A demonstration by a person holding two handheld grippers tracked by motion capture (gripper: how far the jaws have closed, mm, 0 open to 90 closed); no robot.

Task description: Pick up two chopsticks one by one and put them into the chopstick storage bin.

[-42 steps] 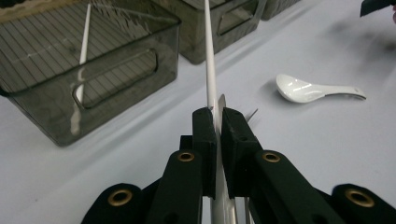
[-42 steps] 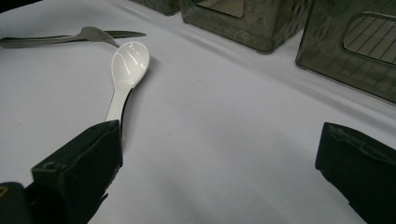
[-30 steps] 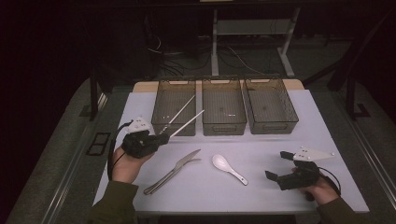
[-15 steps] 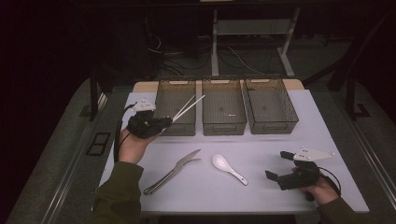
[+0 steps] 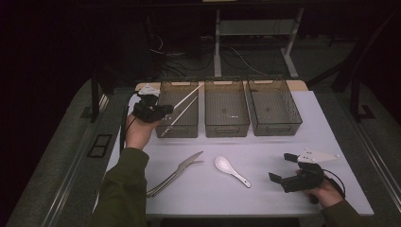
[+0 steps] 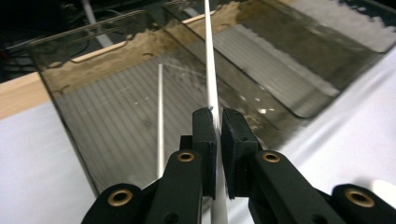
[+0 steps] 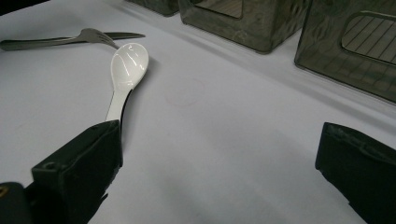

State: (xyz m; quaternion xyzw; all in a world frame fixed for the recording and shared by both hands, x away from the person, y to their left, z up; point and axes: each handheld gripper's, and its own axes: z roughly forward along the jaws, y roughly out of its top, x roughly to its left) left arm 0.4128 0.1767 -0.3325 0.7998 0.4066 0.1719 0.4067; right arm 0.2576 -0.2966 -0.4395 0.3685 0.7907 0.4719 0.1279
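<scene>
My left gripper [image 5: 169, 109] [image 6: 218, 114] is shut on a white chopstick [image 5: 188, 97] [image 6: 211, 70], raised at the left edge of the left grey bin [image 5: 182, 131] [image 6: 84, 121]. The stick slants over the bin toward its far right corner. A second white chopstick [image 5: 179, 115] [image 6: 160, 116] runs beside it, its near end hidden behind the jaw; I cannot tell whether it is gripped. My right gripper [image 5: 282, 167] [image 7: 218, 130] rests open near the table's front right, nothing between its jaws. A white spoon [image 5: 224, 164] [image 7: 129, 60] lies just to its left.
Two more grey bins, middle [image 5: 227, 128] and right [image 5: 274, 127], stand in a row beside the left one at the back of the white table [image 5: 265, 151]. A metal fork and knife [image 5: 177, 172] [image 7: 93, 35] lie crossed left of the spoon.
My left hand has carried the chopsticks away from the table's front, up to the left bin's left side. The right hand has not moved.
</scene>
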